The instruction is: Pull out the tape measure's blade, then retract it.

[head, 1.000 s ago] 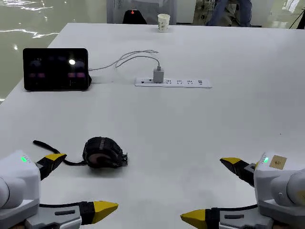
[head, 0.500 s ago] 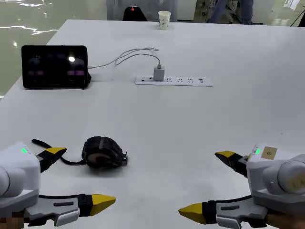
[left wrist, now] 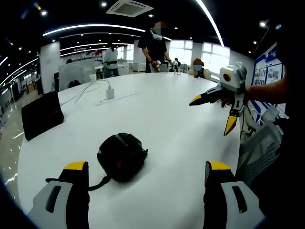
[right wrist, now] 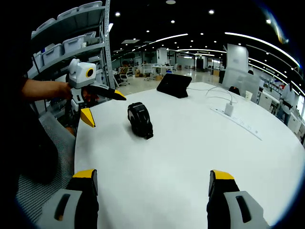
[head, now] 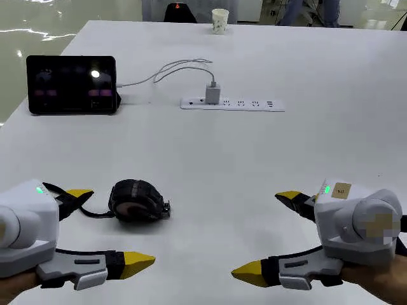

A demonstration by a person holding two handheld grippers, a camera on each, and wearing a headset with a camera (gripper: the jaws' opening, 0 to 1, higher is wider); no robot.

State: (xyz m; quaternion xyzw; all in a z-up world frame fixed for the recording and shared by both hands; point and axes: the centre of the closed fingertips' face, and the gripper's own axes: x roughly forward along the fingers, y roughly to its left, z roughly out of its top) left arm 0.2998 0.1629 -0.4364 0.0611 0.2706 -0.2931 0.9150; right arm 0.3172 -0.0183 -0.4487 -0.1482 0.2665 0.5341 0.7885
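Your left gripper [head: 111, 227] sits in the lower left of the head view, its jaws spread wide with nothing between them. The black tape measure [head: 137, 201] lies on the white surface [head: 254, 159] just right of that gripper's upper jaw, in the lower left part of the frame. Its blade is drawn in, and its dark strap [head: 95, 215] trails left toward the yellow tip. Your right gripper [head: 259, 234] is at the lower right, jaws just as wide apart and empty, well apart from the tape measure. In the upper left stands a dark tablet [head: 71, 84]. A white power strip [head: 232, 103] with a charger [head: 212, 94] plugged in lies above centre, and a paper cup [head: 220, 20] sits at the top edge.
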